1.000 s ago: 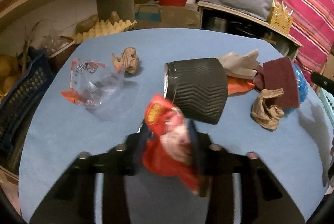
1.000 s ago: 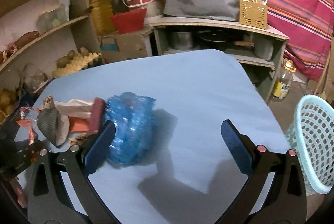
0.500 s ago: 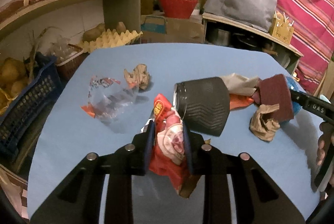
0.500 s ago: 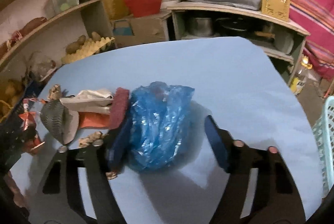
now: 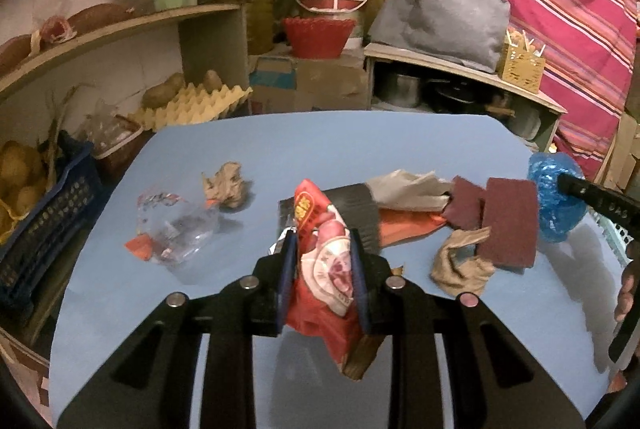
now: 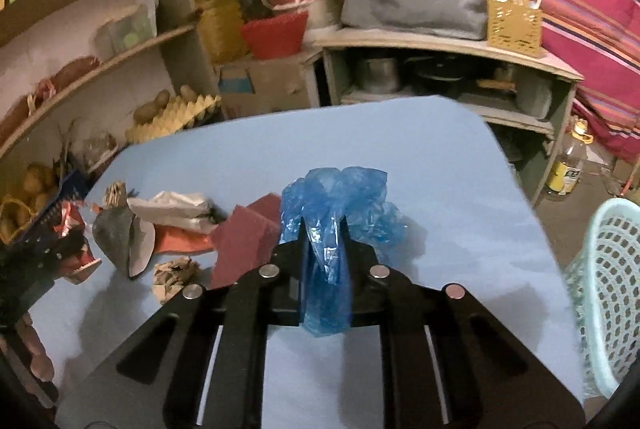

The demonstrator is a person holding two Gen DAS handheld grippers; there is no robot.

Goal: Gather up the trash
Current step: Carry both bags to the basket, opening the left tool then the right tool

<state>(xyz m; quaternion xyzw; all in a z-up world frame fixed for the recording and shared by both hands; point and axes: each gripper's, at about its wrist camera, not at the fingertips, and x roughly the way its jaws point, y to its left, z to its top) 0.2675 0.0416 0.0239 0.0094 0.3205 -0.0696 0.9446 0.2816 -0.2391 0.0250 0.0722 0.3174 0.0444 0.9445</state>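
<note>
While the left gripper (image 5: 322, 261) clamps a crumpled red snack wrapper (image 5: 326, 269) between nearly closed blue pads, holding it above the light blue table (image 5: 360, 145), the right gripper (image 6: 323, 261) pinches a crinkled blue plastic bag (image 6: 332, 221) tightly, its fingers almost together. Between both lie two maroon scouring pads (image 5: 508, 221), a dark grey ribbed cup (image 6: 116, 233), brown paper wads (image 5: 460, 261) and a clear plastic wrapper (image 5: 172, 225). A pale mesh basket (image 6: 608, 293) stands beside the table.

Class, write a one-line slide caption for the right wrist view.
Right gripper shut on a blue plastic bag above the blue table, basket waiting alongside.
</note>
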